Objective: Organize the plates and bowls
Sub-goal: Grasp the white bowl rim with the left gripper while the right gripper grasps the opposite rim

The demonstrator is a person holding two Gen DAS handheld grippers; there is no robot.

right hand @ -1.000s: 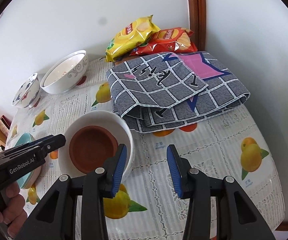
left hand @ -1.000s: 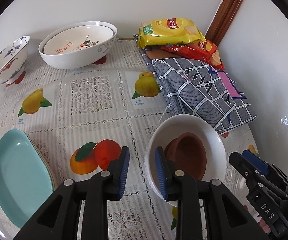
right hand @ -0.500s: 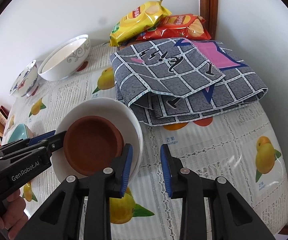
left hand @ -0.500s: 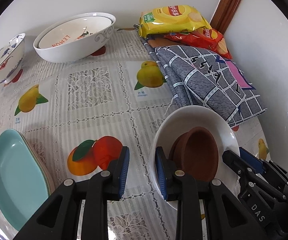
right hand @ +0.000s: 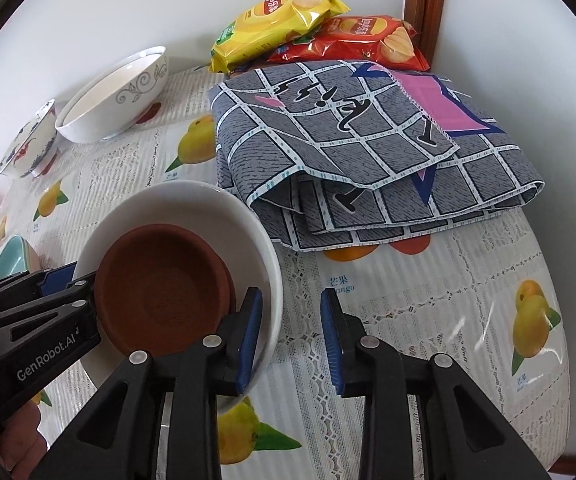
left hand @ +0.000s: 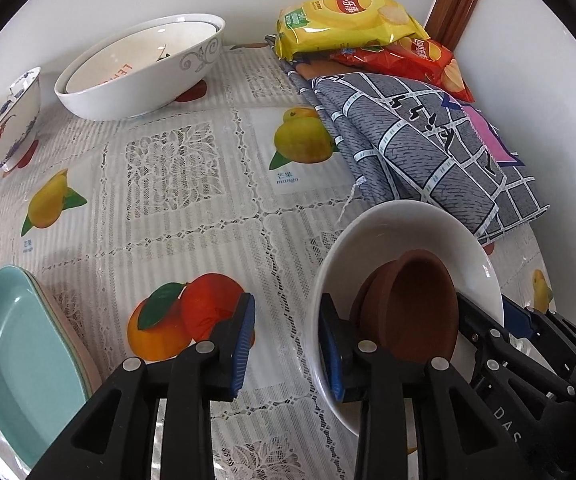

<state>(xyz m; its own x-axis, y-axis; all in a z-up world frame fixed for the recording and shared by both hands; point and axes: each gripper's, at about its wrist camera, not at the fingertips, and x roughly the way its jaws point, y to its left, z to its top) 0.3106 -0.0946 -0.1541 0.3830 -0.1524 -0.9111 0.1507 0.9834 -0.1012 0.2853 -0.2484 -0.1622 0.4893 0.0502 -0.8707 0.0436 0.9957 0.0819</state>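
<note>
A white bowl [left hand: 387, 224] [right hand: 192, 204] sits on the fruit-print tablecloth with a brown clay dish [left hand: 415, 308] [right hand: 160, 280] lying tilted inside it. My left gripper [left hand: 288, 348] straddles the bowl's left rim, one finger inside and the other well clear outside. Its jaws are opening and the pads do not press the rim. My right gripper [right hand: 289, 336] straddles the opposite rim. Its inner finger [right hand: 250, 332] is against the bowl's inside wall, and a gap separates the outer finger from the rim. Each gripper shows at the edge of the other's view.
Two nested large white bowls [left hand: 140, 64] and a blue-patterned bowl [left hand: 8, 120] stand at the back left. Stacked teal plates [left hand: 12, 360] lie near left. A folded grey checked cloth [right hand: 367, 152] and crisp bags [right hand: 280, 12] fill the corner by the walls. A hand [right hand: 20, 440] holds the left gripper.
Both grippers sank closer to the white bowl. The right gripper's jaws narrowed and its inner finger moved over the rim into the bowl. The left jaws widened a little.
</note>
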